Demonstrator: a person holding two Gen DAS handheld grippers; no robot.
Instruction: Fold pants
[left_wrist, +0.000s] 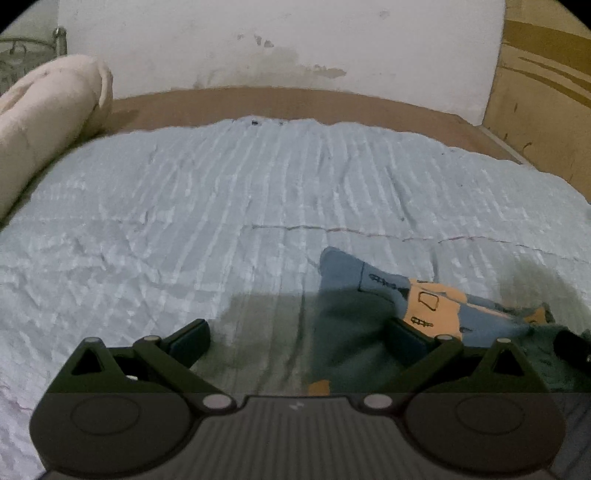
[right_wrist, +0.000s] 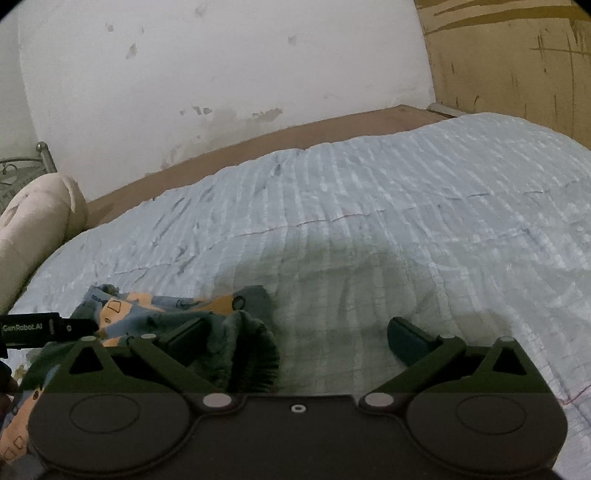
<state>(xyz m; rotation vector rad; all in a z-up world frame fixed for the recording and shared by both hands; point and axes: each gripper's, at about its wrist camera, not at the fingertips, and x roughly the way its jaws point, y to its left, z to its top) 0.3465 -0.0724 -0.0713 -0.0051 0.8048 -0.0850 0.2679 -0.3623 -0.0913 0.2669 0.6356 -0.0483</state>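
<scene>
Small blue-grey and orange patterned pants (left_wrist: 417, 299) lie crumpled on a light blue bedspread (left_wrist: 221, 206). In the left wrist view they sit at the lower right, beside and behind my right finger. My left gripper (left_wrist: 299, 338) is open and empty above the bedspread. In the right wrist view the pants (right_wrist: 177, 314) lie at the lower left, with a ribbed dark waistband (right_wrist: 255, 354) bunched beside the left finger. My right gripper (right_wrist: 295, 339) is open and holds nothing. The other gripper's body (right_wrist: 40, 328) shows at the left edge.
A rolled cream bolster (left_wrist: 48, 122) lies at the bed's left side, with a metal rack (left_wrist: 26, 51) behind it. A brown bed edge (left_wrist: 295, 103) and stained white wall (left_wrist: 280, 48) are beyond. A wooden panel (left_wrist: 546, 92) stands at the right.
</scene>
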